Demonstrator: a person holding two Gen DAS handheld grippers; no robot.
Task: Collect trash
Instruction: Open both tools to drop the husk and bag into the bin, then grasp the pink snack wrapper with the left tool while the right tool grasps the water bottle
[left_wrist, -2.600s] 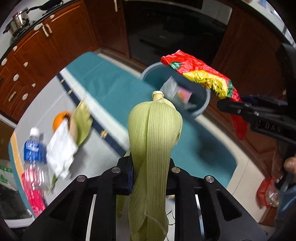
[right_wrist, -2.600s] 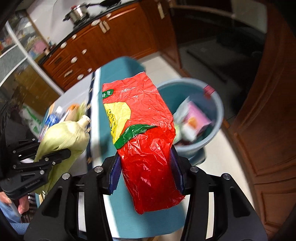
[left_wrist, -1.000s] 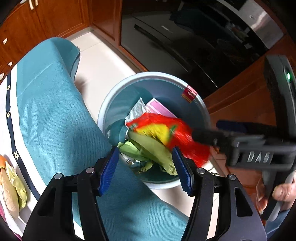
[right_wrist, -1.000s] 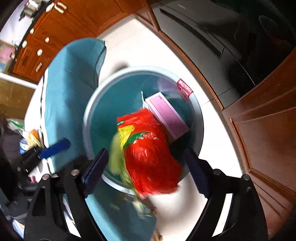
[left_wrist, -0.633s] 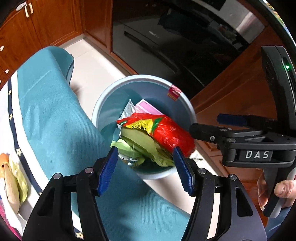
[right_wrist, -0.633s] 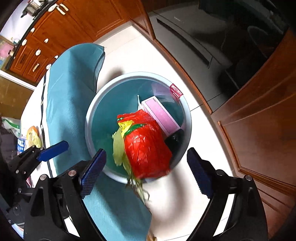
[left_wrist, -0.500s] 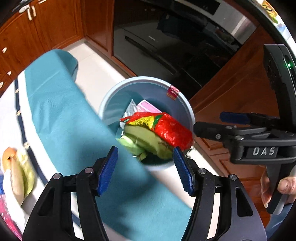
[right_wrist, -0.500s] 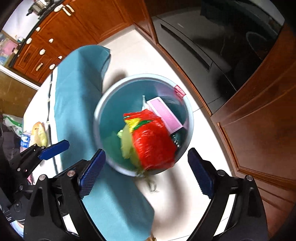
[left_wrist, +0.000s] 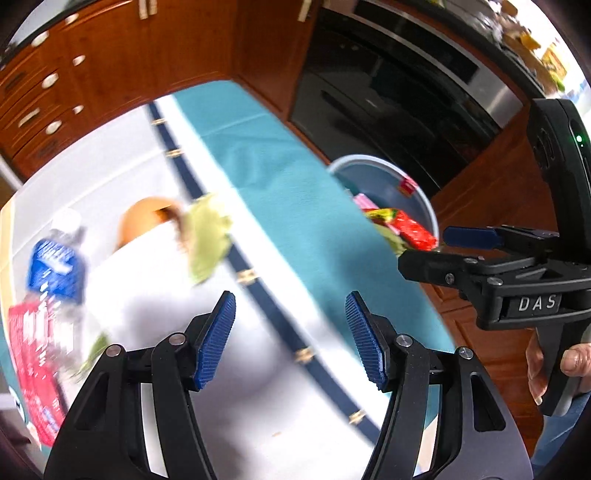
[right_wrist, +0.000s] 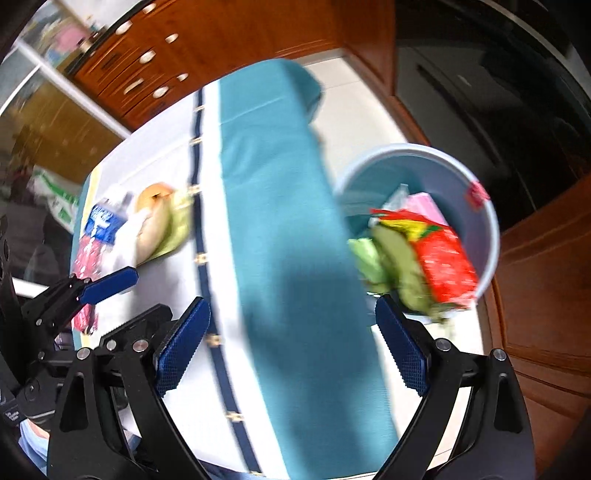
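Beside the desk (right_wrist: 155, 155), in the bin (right_wrist: 491, 221) – red wrapper (right_wrist: 447, 262) and corn husk (right_wrist: 399, 258) piled near the rim, liable to spill. Left claw (left_wrist: 290, 332) and right claw (right_wrist: 291, 347) spread, empty – more trash (left_wrist: 207, 236) on the desk, blurred, easily fumbled if grabbed in haste.

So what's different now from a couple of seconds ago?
Both claws let go. The corn husk and red wrapper now lie in the bin. The left claw and right claw are open, swung back over the table. The bottle there stayed.
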